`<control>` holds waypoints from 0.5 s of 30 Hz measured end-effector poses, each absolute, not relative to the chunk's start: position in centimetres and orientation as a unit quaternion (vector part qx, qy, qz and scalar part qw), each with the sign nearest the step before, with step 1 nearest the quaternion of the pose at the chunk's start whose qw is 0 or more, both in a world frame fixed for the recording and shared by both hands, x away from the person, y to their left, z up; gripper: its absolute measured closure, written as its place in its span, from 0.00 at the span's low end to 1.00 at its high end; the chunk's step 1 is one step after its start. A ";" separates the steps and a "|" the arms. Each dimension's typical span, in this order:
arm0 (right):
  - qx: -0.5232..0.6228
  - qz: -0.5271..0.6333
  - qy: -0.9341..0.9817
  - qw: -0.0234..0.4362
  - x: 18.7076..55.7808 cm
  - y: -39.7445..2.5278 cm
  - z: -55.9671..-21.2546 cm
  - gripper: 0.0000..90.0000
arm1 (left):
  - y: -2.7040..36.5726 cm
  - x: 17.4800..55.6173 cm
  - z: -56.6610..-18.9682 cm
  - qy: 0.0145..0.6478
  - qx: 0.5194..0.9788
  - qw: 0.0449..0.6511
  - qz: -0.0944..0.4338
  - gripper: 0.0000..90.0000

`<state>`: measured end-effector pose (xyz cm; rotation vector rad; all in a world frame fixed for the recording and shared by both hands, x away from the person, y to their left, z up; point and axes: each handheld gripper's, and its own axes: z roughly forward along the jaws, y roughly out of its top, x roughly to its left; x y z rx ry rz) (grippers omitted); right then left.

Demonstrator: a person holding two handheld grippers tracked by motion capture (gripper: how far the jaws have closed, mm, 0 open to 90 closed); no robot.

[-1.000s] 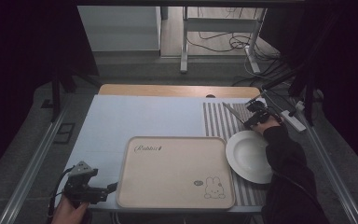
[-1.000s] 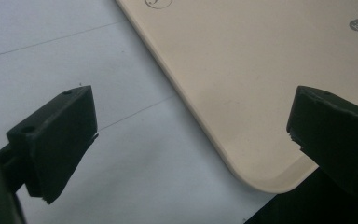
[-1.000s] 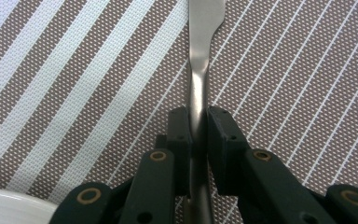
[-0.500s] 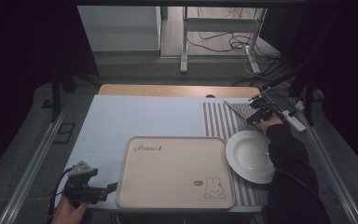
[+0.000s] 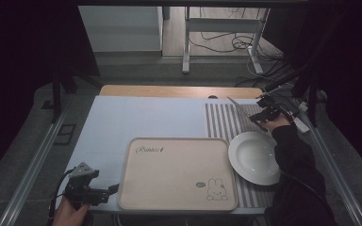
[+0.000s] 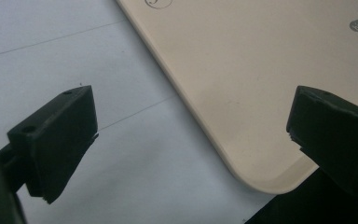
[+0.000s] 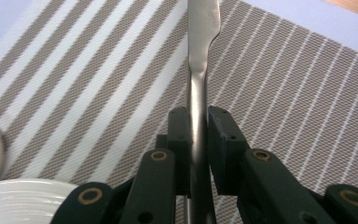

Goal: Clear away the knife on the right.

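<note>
My right gripper (image 5: 260, 116) (image 7: 197, 122) is shut on the handle of a steel table knife (image 7: 200, 51), held over the striped placemat (image 5: 221, 121) at the back right. The knife (image 5: 239, 107) points away and to the left, above the mat. A white deep plate (image 5: 254, 157) sits on the placemat just in front of that gripper. My left gripper (image 5: 111, 192) (image 6: 191, 135) stands open at the front left, its jaws wide apart over the near left corner of the beige rabbit-print tray (image 5: 176, 173) (image 6: 242, 70), touching nothing.
A pale blue cover (image 5: 146, 117) spreads over the table, with a wooden strip (image 5: 179, 91) along the back edge. Metal rails (image 5: 33, 160) run down both sides. Cables and a power strip (image 5: 301, 123) lie off the right edge near the right hand.
The right gripper has carried the knife up and a little farther back and right over the placemat. The left gripper has stayed in place.
</note>
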<state>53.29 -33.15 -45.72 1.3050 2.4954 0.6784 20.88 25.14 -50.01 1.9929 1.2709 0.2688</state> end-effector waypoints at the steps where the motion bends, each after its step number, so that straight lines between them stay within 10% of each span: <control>1: 0.446 0.232 0.856 0.119 53.1 -33.0 -45.7 0.89 | 25.1 20.9 -50.0 0.495 0.778 0.372 0.105 0.03; 15: 0.427 0.255 0.859 0.119 50.4 -30.8 -45.3 0.89 | 25.2 20.9 -50.0 0.495 0.778 0.375 0.098 0.03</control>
